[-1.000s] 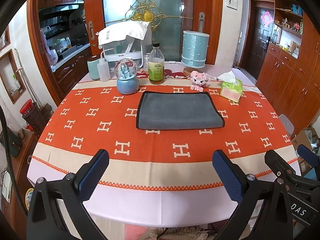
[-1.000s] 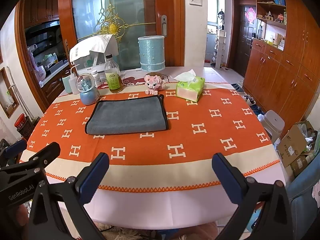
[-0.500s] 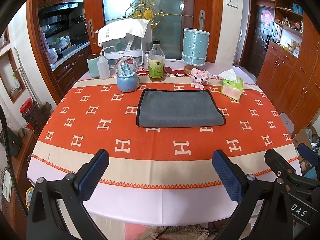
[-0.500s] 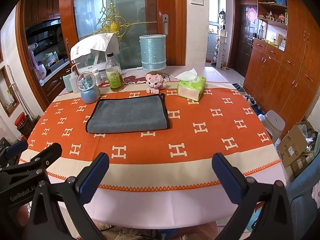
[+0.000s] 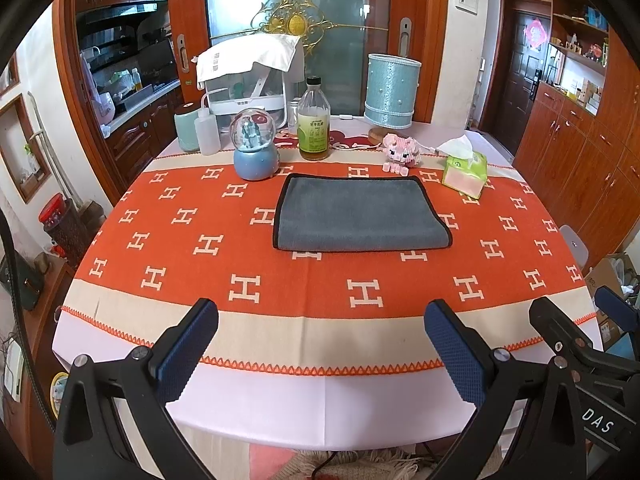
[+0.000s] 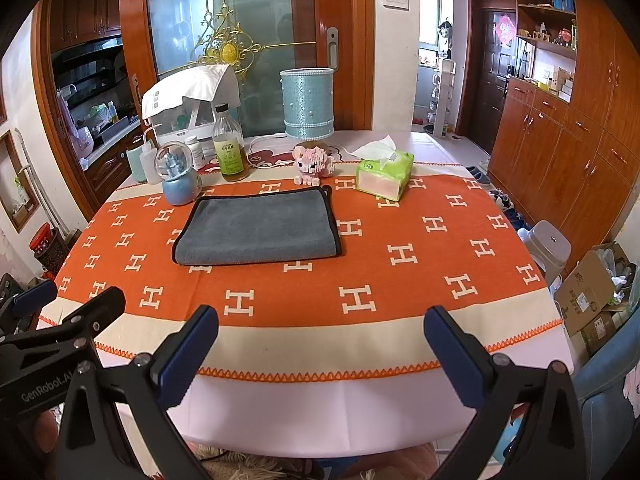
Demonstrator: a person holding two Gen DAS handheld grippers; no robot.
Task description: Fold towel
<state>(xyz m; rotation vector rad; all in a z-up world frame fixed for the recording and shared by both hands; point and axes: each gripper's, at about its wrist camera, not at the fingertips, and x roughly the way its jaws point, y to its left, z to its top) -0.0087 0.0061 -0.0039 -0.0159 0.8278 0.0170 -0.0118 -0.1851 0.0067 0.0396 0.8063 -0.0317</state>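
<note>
Left wrist view: left gripper [image 5: 320,344] hangs at the near table edge, jaws spread wide, holding nothing. Grey towel [image 5: 358,220] lies flat on the orange tablecloth [image 5: 208,276], well ahead, between a snow globe [image 5: 256,146] and a tissue pack [image 5: 466,170].

Right wrist view: right gripper [image 6: 320,344] likewise spread and empty. Towel [image 6: 260,226] sits ahead to the left, untouched, near a bottle [image 6: 230,146].

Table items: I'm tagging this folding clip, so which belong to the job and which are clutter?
Job: grey black-edged towel; left gripper; right gripper, both open.
Clutter: blue snow globe; glass bottle; pink brick pig; green tissue pack.
</note>
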